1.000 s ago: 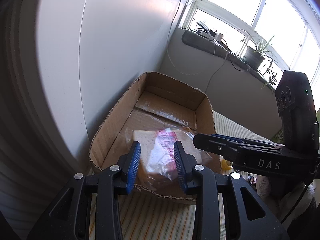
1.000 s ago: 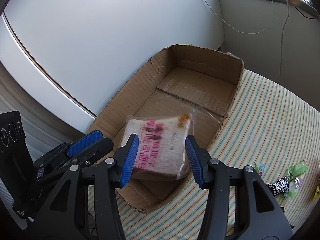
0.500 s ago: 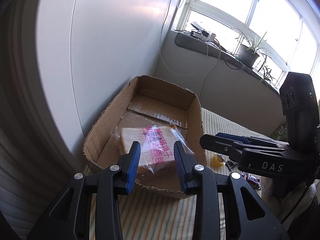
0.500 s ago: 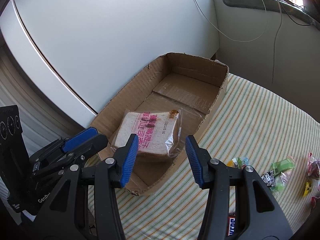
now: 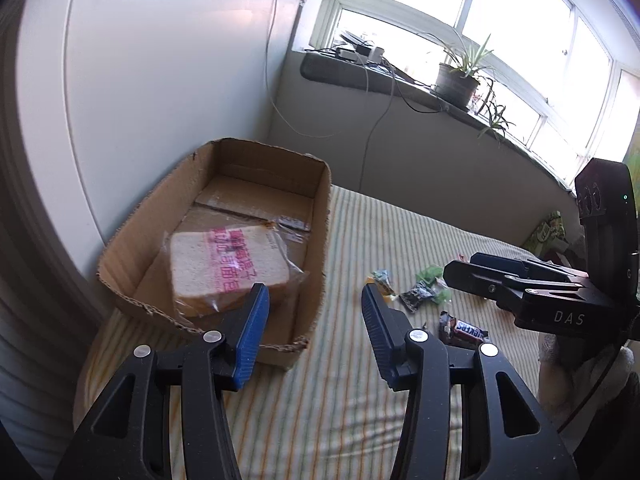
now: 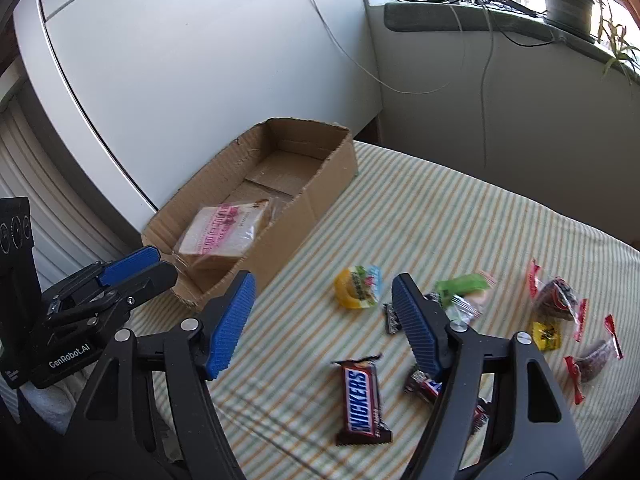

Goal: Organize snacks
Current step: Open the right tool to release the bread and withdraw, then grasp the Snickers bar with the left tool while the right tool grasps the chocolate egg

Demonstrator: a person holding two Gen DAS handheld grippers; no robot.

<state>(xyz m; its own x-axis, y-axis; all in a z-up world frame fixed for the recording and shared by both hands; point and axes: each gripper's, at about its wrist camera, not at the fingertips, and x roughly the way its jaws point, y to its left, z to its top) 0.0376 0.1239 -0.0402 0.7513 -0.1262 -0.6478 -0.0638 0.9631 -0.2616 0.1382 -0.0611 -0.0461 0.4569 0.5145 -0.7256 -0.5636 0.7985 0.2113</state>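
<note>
A bagged bread slice (image 5: 228,268) with pink print lies in the near end of the cardboard box (image 5: 325,216); it also shows in the right wrist view (image 6: 218,236), inside the box (image 6: 320,196). My left gripper (image 5: 316,320) is open and empty, above the box's near right corner. My right gripper (image 6: 322,312) is open and empty, above the striped cloth by the loose snacks. A Snickers bar (image 6: 362,398) lies just below it, a yellow-green candy pack (image 6: 356,288) between its fingers.
Several small wrapped snacks lie on the striped cloth at right: green packs (image 6: 462,286), red-edged packs (image 6: 558,300) and a yellow one (image 6: 546,334). A white wall panel (image 6: 200,60) runs behind the box. A windowsill with a plant pot (image 5: 456,84) and cables is at the back.
Both grippers have pulled back and away from the box, and both have opened wider. The bread slice now lies at rest in the box. The loose snacks have come into view.
</note>
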